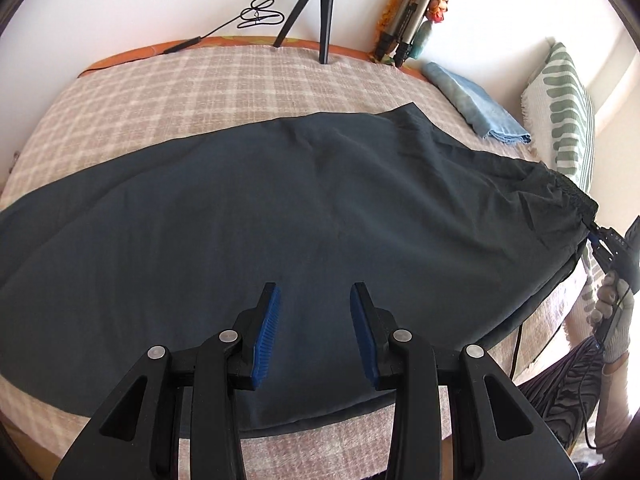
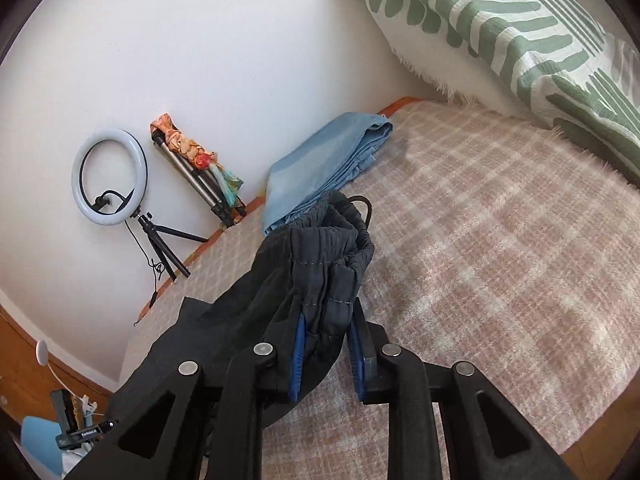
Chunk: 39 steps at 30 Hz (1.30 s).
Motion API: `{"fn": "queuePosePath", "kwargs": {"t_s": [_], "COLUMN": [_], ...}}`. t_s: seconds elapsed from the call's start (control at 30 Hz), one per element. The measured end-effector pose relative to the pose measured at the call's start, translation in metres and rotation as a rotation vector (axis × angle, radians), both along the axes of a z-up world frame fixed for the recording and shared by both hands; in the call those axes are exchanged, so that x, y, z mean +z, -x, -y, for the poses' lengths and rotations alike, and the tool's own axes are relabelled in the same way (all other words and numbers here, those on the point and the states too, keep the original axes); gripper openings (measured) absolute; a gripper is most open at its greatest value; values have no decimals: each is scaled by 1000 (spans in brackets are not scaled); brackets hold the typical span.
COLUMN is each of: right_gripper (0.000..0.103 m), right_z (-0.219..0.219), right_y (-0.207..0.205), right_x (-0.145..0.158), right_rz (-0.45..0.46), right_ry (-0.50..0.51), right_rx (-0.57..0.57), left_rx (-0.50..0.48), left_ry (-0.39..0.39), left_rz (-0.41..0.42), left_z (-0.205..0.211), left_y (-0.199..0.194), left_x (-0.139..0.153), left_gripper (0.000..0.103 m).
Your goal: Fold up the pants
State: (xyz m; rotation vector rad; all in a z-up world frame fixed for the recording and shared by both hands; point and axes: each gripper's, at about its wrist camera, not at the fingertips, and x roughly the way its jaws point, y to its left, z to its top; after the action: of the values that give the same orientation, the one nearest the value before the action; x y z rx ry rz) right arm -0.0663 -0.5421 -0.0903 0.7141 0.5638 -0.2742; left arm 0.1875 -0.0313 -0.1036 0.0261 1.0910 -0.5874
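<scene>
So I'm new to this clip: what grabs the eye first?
The dark pants spread across the checked blanket dominate. The right tool is shut on their bunched waistband, while the left tool hovers open above the cloth. A green-patterned pillow leans at the bed's end.

Bright daylight, soft shadows, sharp focus, fisheye bending, dark corner vignettes

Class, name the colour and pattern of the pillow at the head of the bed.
White with green leaf-like stripes on the pillow; clearest in the right wrist view.
</scene>
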Motion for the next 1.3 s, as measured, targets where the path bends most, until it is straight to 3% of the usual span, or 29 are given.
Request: {"fn": "queuePosePath", "kwargs": {"t_s": [0.07, 0.13, 0.17, 0.23, 0.3, 0.43, 0.53, 0.6, 0.7, 0.9, 1.07, 1.3], "right_gripper": [19, 21, 27, 36, 46, 46, 52, 59, 59, 60, 65, 65], "right_z": [3, 9, 11, 9, 4, -3, -10, -17, -34, -74, -114, -151], "right_y": [2, 0, 0, 3, 8, 18, 5, -15, -60, -165, -247, -329], "right_x": [-15, -39, -47, -49, -36, 8, 40, 54, 64, 53, 17, -45], "right_rz": [-76, -153, -183, -228, -247, -201, -142, -107, -85, -132, -200, -289], "right_ry": [15, -69, -94, -48, 45, 185, 246, 268, 312, 290, 218, 119], "right_rx": [-7, -3, -3, 2, -8, -26, 68, 153, 291, 589, 772, 888], "left_rx": [-14, -23, -29, -37, -37, 2, 52, 95, 152, 264, 337, 343], "left_ry": [-2, -7, -8, 1, 5, 19, 37, 29, -4, -66, -89, -125], "left_rz": [-9, -22, -30, -41, -41, -35, -4, 32, 89, 119, 105, 126], "left_z": [1, 4, 4, 5, 0, -12, -24, -34, -48, -77, -96, -98], "left_y": [0, 0, -1, 0, 3, 4, 4, 5, 6, 5, 2, 4], "left_x": [-4, -11, -14, -18, -21, -24, -20, -17, -15, -25, -36, -39], "left_gripper": [35, 34, 34, 34, 34, 34, 34, 34, 34, 34, 34, 35]}}
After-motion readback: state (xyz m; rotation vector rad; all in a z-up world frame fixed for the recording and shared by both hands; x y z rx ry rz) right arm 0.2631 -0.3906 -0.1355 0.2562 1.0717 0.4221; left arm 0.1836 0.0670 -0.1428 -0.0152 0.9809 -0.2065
